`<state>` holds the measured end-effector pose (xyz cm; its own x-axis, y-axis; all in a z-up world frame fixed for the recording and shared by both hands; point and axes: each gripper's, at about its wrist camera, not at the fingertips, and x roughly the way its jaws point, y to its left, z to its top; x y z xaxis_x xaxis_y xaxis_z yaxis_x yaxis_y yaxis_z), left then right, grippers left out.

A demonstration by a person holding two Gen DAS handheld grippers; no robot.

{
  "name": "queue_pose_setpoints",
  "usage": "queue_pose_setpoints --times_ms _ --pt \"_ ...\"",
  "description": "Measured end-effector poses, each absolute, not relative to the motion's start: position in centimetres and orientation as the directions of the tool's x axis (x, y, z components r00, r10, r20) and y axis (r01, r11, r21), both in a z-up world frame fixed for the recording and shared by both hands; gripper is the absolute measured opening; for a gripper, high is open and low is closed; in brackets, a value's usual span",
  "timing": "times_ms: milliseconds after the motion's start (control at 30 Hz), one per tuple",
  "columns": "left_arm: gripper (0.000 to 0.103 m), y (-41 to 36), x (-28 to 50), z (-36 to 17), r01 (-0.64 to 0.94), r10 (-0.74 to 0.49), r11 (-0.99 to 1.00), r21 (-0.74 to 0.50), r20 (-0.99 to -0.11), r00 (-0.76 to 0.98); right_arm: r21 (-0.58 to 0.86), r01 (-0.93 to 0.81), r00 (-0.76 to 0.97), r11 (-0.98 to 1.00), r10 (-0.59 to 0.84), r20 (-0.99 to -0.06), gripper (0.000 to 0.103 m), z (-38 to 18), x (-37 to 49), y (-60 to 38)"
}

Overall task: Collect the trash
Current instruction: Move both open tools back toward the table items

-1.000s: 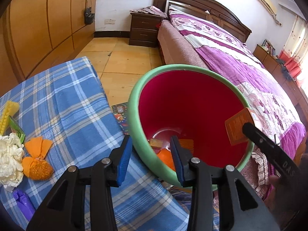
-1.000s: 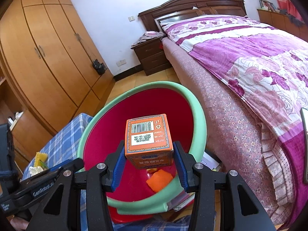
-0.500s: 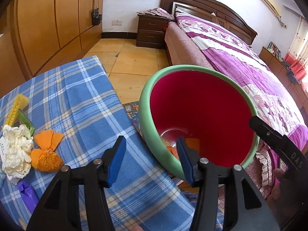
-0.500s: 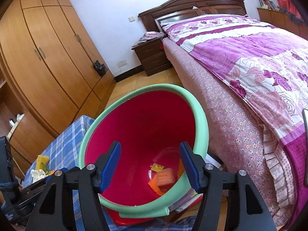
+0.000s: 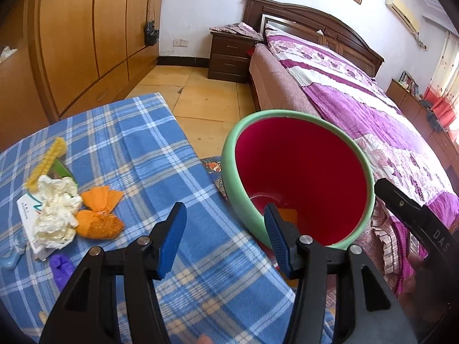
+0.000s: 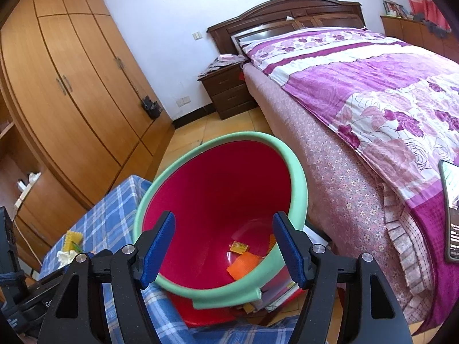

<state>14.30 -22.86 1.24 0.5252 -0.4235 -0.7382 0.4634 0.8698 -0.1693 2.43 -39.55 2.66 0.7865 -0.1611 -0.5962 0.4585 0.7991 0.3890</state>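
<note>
A red bin with a green rim (image 5: 301,169) stands beside the blue checked table (image 5: 137,149), tilted toward me. My left gripper (image 5: 225,210) is open and empty over the table edge, in front of the bin's near rim. My right gripper (image 6: 224,218) hangs above the bin's (image 6: 218,183) mouth; its jaws are opening with nothing between them. Orange scraps (image 6: 243,265) and a small yellow packet (image 6: 239,247) lie at the bin's bottom. On the table's left lie a crumpled white tissue (image 5: 56,215), an orange net wrapper (image 5: 99,215), a yellow strip (image 5: 47,162) and a purple scrap (image 5: 61,266).
A bed with a purple flowered cover (image 6: 387,86) runs along the right, close to the bin. A dark nightstand (image 5: 229,57) stands at the back and wooden wardrobes (image 6: 71,91) line the left wall. Booklets lie on the floor under the bin (image 6: 275,292). A phone (image 6: 451,209) rests on the bed.
My right gripper opened and the orange box it held dropped into the bin. My left gripper opened wider and drew back and up from the bin's rim, over the table.
</note>
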Motion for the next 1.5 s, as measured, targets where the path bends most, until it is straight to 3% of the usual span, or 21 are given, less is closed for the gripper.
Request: queue_pose_setpoints --times_ms 767,1500 --pt "0.056 -12.7 11.3 4.0 0.332 -0.358 0.926 -0.18 -0.693 0.626 0.336 0.372 0.797 0.865 -0.112 -0.594 0.072 4.7 1.2 -32.4" --pt "0.056 -1.4 12.1 0.2 0.088 -0.151 0.988 -0.124 -0.743 0.652 0.311 0.306 0.736 0.9 -0.016 -0.677 0.072 1.6 3.1 -27.7"
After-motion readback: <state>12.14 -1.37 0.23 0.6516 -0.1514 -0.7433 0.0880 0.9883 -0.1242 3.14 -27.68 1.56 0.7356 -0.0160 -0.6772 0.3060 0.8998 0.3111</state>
